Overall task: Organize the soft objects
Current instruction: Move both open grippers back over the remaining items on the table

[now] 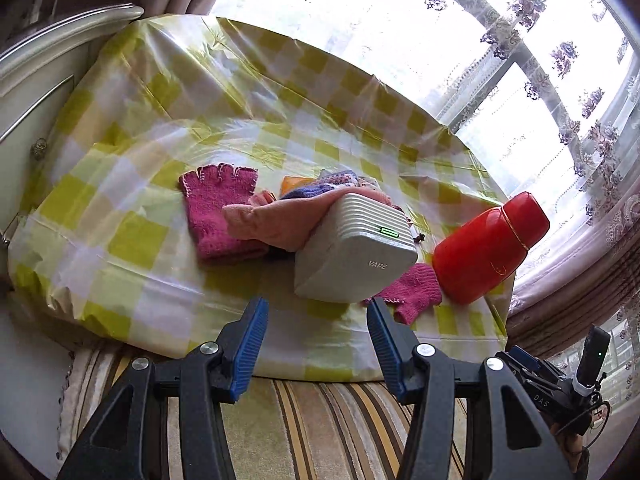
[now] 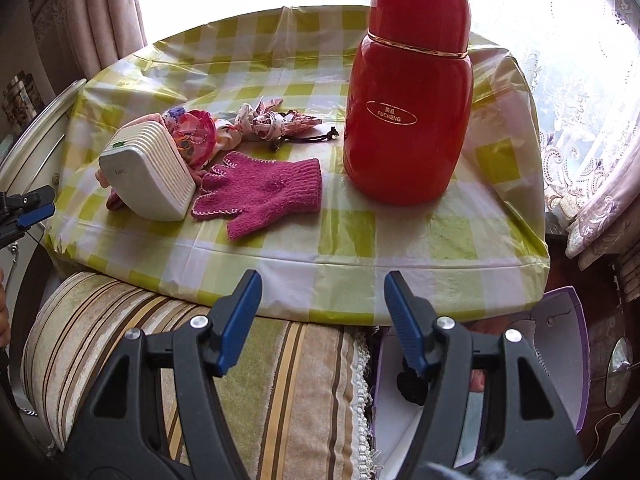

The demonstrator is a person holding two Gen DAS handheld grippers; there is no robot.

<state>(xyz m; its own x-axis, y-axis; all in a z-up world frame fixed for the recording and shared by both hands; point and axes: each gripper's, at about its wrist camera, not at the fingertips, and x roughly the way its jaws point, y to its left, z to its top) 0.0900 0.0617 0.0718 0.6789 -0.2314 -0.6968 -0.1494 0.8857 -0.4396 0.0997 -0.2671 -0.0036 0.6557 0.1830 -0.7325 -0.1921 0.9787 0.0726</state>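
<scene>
Soft knitted things lie scattered on the round worktop (image 2: 400, 240) under its yellow-and-white checked plastic cover: one magenta fingerless wool glove (image 2: 260, 196) sits flat near the front edge, just beside a ribbed white plastic box (image 2: 148, 176), and its twin magenta glove (image 1: 216, 216) lies on the far side of that box. A pale pink cloth (image 1: 276, 220) is draped against the box with a bunch of flowered fabric scraps (image 2: 200, 136) behind it, so the box seems to pin part of the heap and may have to be worked around. A tall red metal flask (image 2: 408, 112) stands upright to the right, apart from the glove. Both tools hover short of the worktop, above a striped cushion (image 2: 260, 380); the left tongs (image 1: 318, 320) and the right tongs (image 2: 322, 296) stand parted with nothing between them, probably readied for a first pick. The near glove looks the easiest start: flat, uncovered, and closest to the right tongs.
</scene>
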